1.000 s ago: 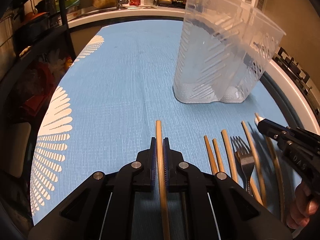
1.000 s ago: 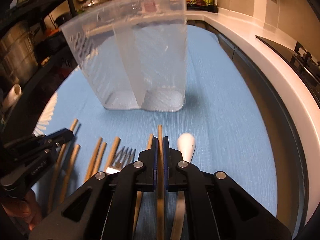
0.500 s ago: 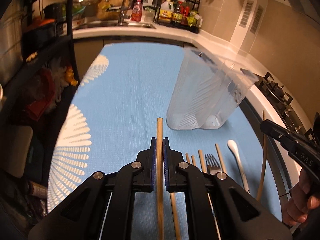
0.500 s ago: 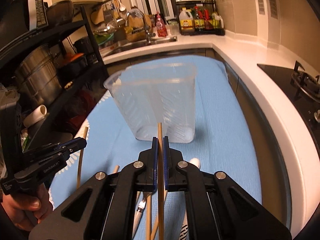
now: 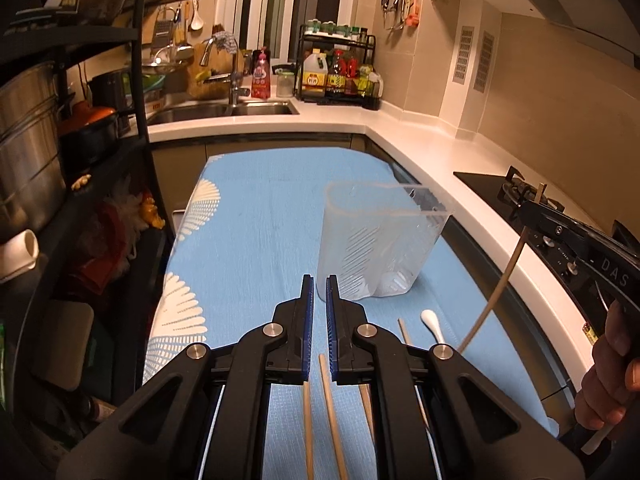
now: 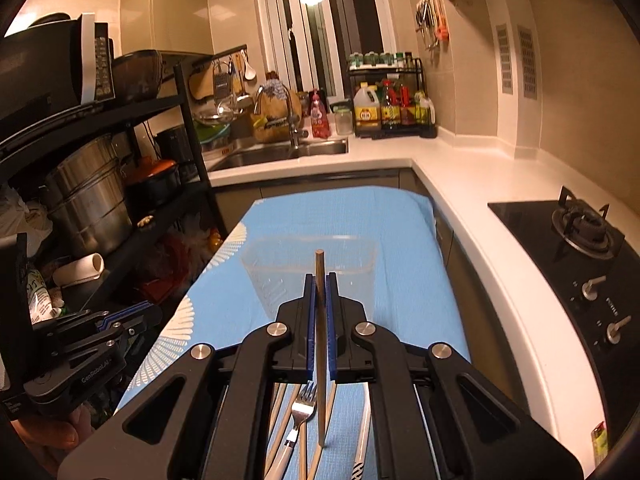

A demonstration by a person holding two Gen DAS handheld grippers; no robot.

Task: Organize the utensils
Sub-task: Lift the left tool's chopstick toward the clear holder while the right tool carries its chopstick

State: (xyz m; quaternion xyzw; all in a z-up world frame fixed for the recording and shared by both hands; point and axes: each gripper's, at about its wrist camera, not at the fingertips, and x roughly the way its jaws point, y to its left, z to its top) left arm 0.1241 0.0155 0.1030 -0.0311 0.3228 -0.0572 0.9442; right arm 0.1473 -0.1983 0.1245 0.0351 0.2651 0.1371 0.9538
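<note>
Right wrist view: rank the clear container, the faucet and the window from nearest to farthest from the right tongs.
1. Clear container: straight ahead on the blue cloth, just beyond the right tongs, which grip a chopstick.
2. Faucet: at the sink, across the room.
3. Window: back wall, behind the faucet.

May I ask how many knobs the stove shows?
2, both on the black stove: a far knob and a near knob. Others may lie outside the frame.

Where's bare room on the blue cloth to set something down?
Free: blue cloth left of the clear holder, out to its white-patterned edge, and beyond the holder. Crowded: near end, where chopsticks, fork and white spoon lie.
</note>
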